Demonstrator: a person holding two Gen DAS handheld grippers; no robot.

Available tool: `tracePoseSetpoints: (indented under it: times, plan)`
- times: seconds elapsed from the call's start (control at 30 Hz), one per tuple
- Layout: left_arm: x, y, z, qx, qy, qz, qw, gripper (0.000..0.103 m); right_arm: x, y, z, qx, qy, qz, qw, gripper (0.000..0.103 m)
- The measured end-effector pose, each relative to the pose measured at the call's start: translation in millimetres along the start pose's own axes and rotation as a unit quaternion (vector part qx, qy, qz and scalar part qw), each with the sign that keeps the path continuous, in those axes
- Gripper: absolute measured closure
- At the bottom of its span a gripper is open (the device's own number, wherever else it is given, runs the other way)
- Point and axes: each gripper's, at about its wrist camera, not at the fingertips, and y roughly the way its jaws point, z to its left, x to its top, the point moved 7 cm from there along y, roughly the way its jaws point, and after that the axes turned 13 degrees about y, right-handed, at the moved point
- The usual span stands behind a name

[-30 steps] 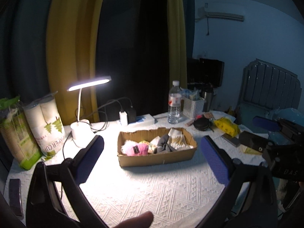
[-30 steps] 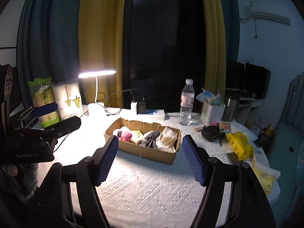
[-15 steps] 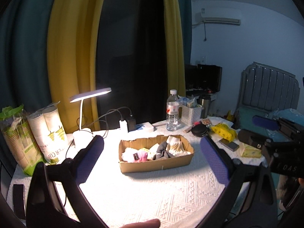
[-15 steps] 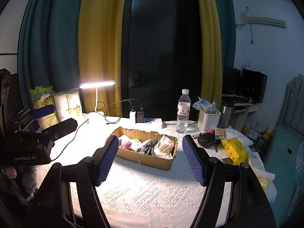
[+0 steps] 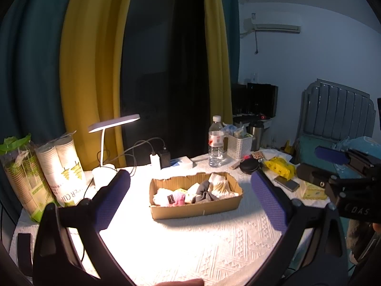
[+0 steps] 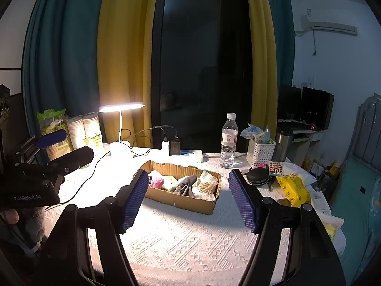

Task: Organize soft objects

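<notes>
A shallow cardboard box (image 5: 195,208) (image 6: 183,200) sits in the middle of the white tablecloth. It holds soft items: a pink fluffy piece (image 5: 177,199) (image 6: 156,181), a grey cloth (image 5: 204,191) (image 6: 184,186) and pale bundles (image 5: 220,187) (image 6: 207,183). My left gripper (image 5: 190,197) is open and empty, held above and short of the box. My right gripper (image 6: 188,197) is open and empty too, also back from the box. Each gripper shows at the edge of the other's view.
A lit desk lamp (image 6: 121,107), paper cup sleeves (image 5: 64,164), a charger with cables (image 6: 170,144), a water bottle (image 6: 228,140), a white basket (image 6: 260,151), a black round case (image 6: 258,178) and a yellow packet (image 6: 291,188) stand around the box. A phone (image 5: 287,183) lies at right.
Both grippers have drawn back and up from the table, so the box looks smaller and lower. Both stay open and empty.
</notes>
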Motion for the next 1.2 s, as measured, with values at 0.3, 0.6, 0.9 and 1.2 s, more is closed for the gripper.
tracePoseSetpoints:
  times: [0.3, 0.6, 0.9, 1.2]
  plan:
    - [1.2, 0.1, -1.0, -0.001, 0.001, -0.001, 1.0, 0.001, 0.9, -0.3, -0.7, -0.001, 0.0, 0.001, 1.0, 0.03]
    - [2.4, 0.7, -2.1, -0.003, 0.002, -0.002, 1.0, 0.001, 1.5, -0.7, -1.7, -0.001, 0.0, 0.001, 1.0, 0.03]
    - [2.4, 0.9, -2.1, -0.003, 0.003, -0.002, 1.0, 0.001, 1.1, -0.7, -2.5, -0.002, 0.001, 0.002, 1.0, 0.03]
    - [2.7, 0.9, -2.3, -0.003, 0.003, -0.003, 1.0, 0.001, 0.1, -1.9, -3.7, -0.003, 0.002, 0.002, 1.0, 0.03]
